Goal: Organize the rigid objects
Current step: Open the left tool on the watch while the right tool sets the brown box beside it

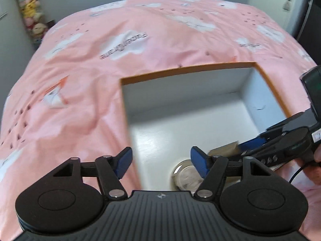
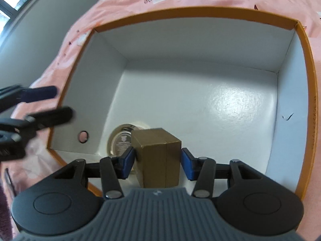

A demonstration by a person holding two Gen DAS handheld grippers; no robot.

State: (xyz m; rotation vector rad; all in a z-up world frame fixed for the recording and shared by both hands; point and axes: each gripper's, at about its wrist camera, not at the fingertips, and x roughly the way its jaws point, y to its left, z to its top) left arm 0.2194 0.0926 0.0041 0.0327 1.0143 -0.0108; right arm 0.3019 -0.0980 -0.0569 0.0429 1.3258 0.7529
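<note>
Gripping a small brown cardboard box [image 2: 160,160] between its blue pads [image 2: 128,165], the right gripper [image 2: 158,165] has its jaws clenched on the box's two side faces, low inside the large open carton [image 2: 307,92] and close to its near wall. Box appears upright; whether its base touches the carton floor cannot be told, since the gripper body hides it. Just behind and to the left of the brown box, a round glass jar with a metal lid [image 2: 120,140] lies on the white carton floor, near the left wall, which carries a small round hole [image 2: 83,136]. Left gripper [image 1: 161,161]: jaws released, nothing between them, positioned above the carton's near left corner; the jar lid [image 1: 185,173] shows beneath its right pad [image 1: 198,160]. In the right wrist view the left gripper is blurred at the left edge, outside the carton rim. Carton is white inside with an orange rim and rests on a bed covered by a pink sheet [image 1: 140,40] printed with white clouds. A hand [image 1: 317,160] holds the right gripper's handle at the left wrist view's right edge.
</note>
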